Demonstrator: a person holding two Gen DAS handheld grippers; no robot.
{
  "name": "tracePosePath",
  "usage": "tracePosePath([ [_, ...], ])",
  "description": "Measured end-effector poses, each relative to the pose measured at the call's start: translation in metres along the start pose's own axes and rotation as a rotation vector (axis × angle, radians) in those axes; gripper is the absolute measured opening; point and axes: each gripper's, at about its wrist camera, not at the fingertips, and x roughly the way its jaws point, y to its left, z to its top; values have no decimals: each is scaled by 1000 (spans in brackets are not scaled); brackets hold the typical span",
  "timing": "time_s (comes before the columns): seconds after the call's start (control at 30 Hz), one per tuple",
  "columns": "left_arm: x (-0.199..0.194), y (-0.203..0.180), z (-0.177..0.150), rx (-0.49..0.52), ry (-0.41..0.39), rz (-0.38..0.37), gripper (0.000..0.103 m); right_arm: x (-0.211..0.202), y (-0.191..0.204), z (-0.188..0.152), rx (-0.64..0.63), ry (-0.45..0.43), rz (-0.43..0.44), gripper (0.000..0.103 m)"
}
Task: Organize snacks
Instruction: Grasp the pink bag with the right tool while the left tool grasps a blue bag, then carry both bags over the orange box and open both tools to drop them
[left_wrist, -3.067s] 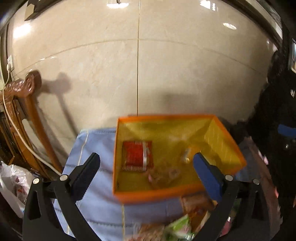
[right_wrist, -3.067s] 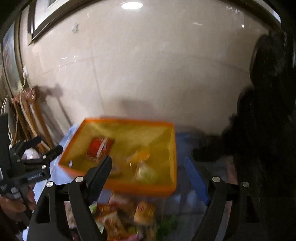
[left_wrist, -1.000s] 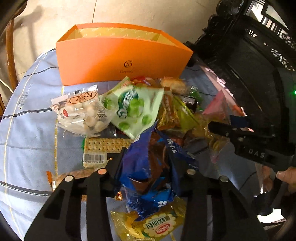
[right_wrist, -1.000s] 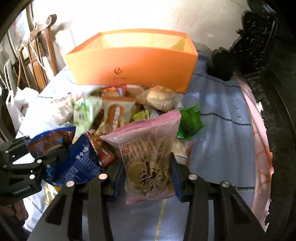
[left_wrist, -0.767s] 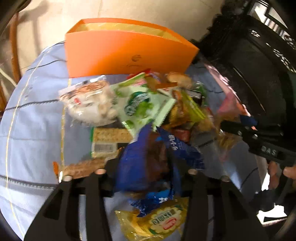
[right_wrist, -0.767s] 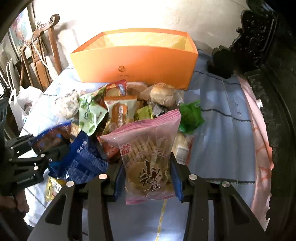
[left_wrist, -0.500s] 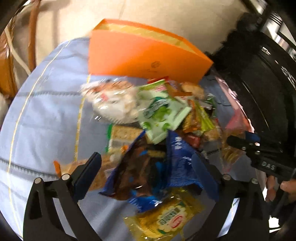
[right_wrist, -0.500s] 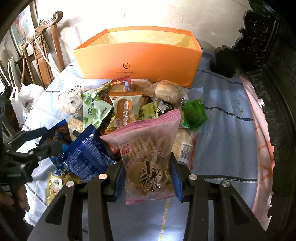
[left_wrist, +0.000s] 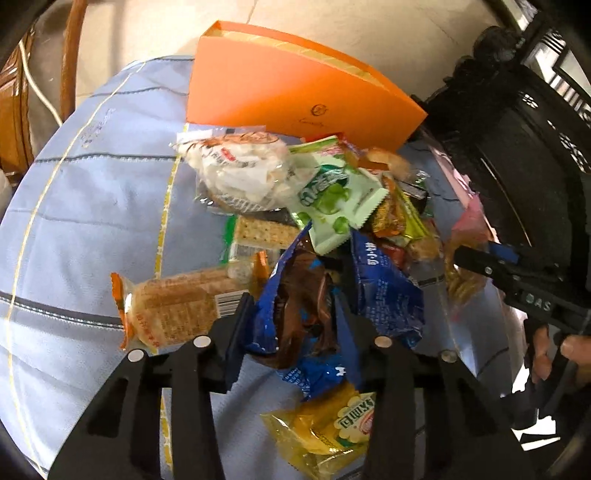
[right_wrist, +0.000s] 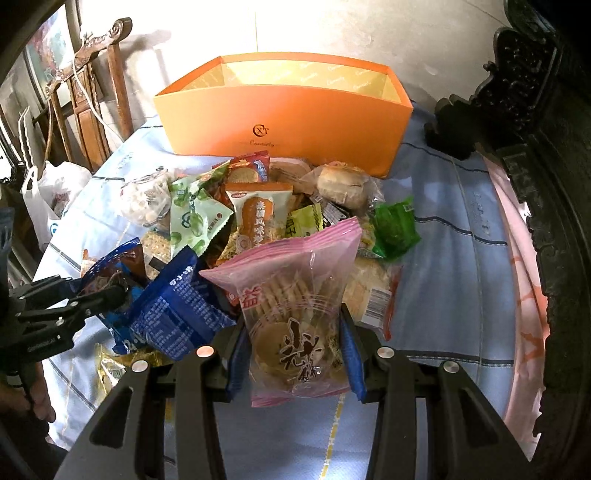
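While orange box (right_wrist: 284, 122) stands at far edge of blue cloth (right_wrist: 454, 221), interior hidden; left gripper (left_wrist: 295, 325) clamps blue packet (left_wrist: 306, 306), right gripper (right_wrist: 293, 347) clamps pink cracker bag (right_wrist: 295, 306); both at snack pile's (right_wrist: 266, 206) near edge.

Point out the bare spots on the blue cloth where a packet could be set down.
Bare blue striped tablecloth lies right of the snack pile, between the green packet and the dark carved furniture. Another free patch lies left of the clear bag of white snacks. It is crowded between the orange cardboard box and both hand-held grippers.
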Motion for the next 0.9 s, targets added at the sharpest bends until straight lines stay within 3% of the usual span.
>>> tracePosePath([
  [0.1,0,-7,-3,23,13,-70,41,0,-2,0,10,-2,-2,44],
  [0.3,19,-1,-7,-29,68,-63,47,-1,-3,-2,14,-2,-4,44],
  [0.5,9,-9,-6,7,49,-106,36,-3,-9,-3,34,-6,-17,44],
  [0.9,-53,-9,30,26,-88,-66,33,-38,-5,13,45,-121,14,44],
])
